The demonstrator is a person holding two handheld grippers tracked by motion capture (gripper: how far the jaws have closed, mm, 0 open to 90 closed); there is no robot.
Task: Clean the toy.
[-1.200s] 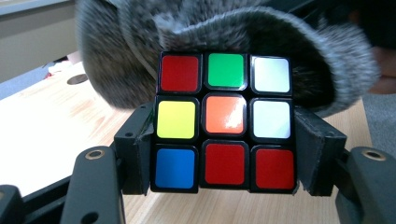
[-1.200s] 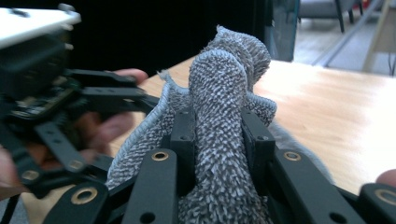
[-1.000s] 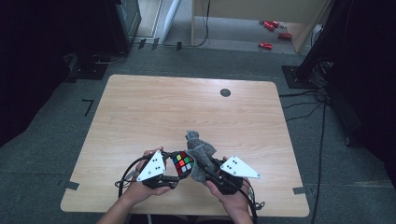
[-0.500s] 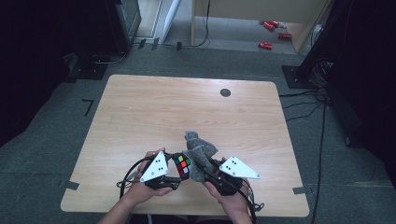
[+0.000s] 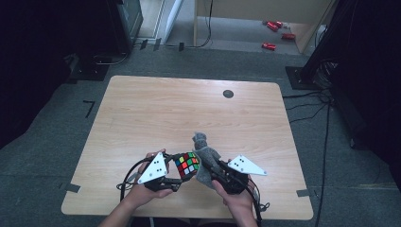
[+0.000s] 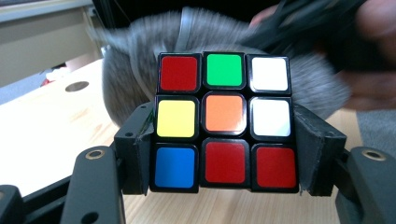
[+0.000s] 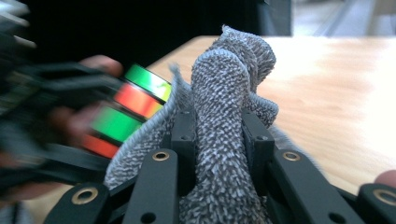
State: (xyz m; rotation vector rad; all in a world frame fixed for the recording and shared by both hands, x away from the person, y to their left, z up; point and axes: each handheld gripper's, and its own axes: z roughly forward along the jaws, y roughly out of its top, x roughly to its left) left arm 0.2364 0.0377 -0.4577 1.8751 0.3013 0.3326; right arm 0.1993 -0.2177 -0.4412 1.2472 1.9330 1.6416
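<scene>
From the high view, the left gripper [image 5: 176, 176] clamps the Rubik's cube [image 5: 187, 165] near the table's [image 5: 189, 109] front edge, touching the grey cloth [image 5: 206, 158]; the left gripper view confirms that clamp, the right gripper view shows the right gripper [image 7: 219, 135] pinching the cloth, so wiping looks underway, unfinished.

Light wooden table [image 5: 156, 113], rounded corners, a dark round grommet [image 5: 228, 93] near its far edge. Grey carpet floor [image 5: 56, 156] around it, tape marks [image 5: 88, 108] at left. Red objects [image 5: 274, 28] lie on the floor beyond, beside pale wooden furniture [image 5: 246, 9]. Black cables [image 5: 307, 101] trail right. Room edges dark.
</scene>
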